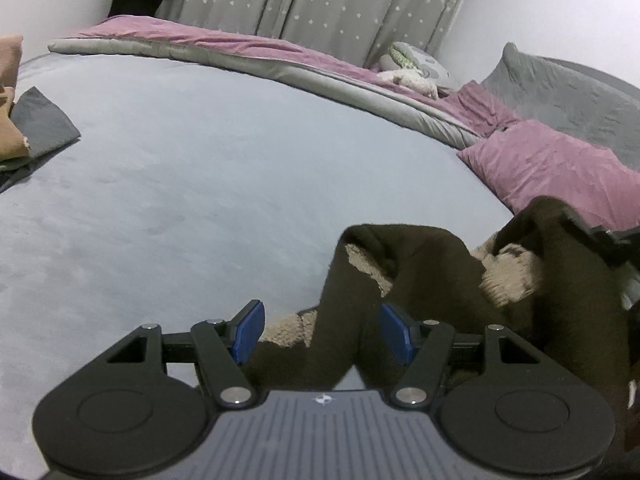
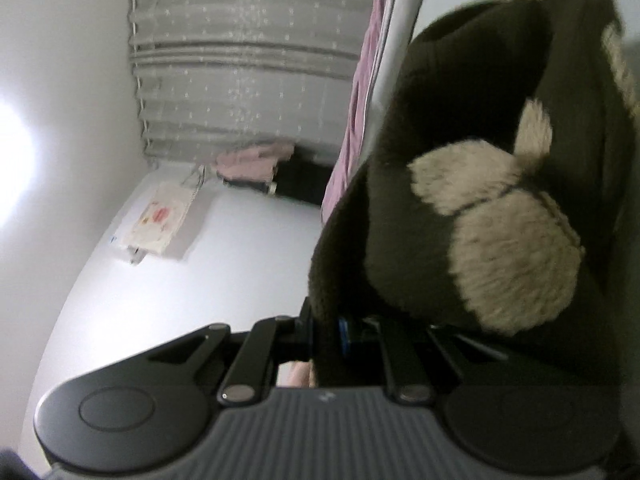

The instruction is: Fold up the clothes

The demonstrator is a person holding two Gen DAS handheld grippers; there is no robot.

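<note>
A dark brown garment (image 1: 432, 280) with a beige fleecy lining hangs bunched above the blue-grey bed sheet (image 1: 160, 200) at the lower right of the left wrist view. One strand of it runs down between the blue pads (image 1: 252, 332) of my left gripper (image 1: 322, 334), which is open and not pinching it. In the right wrist view, rolled sideways, the same garment (image 2: 480, 128) fills the right half. My right gripper (image 2: 332, 332) is shut on its dark edge, and cloth covers most of the fingers.
Folded clothes lie at the bed's left edge: a dark grey piece (image 1: 44, 124) and a tan one (image 1: 10, 136). A purple and grey duvet (image 1: 280, 56) runs along the far side. A pink pillow (image 1: 552, 168) and a grey pillow (image 1: 560, 92) sit at right.
</note>
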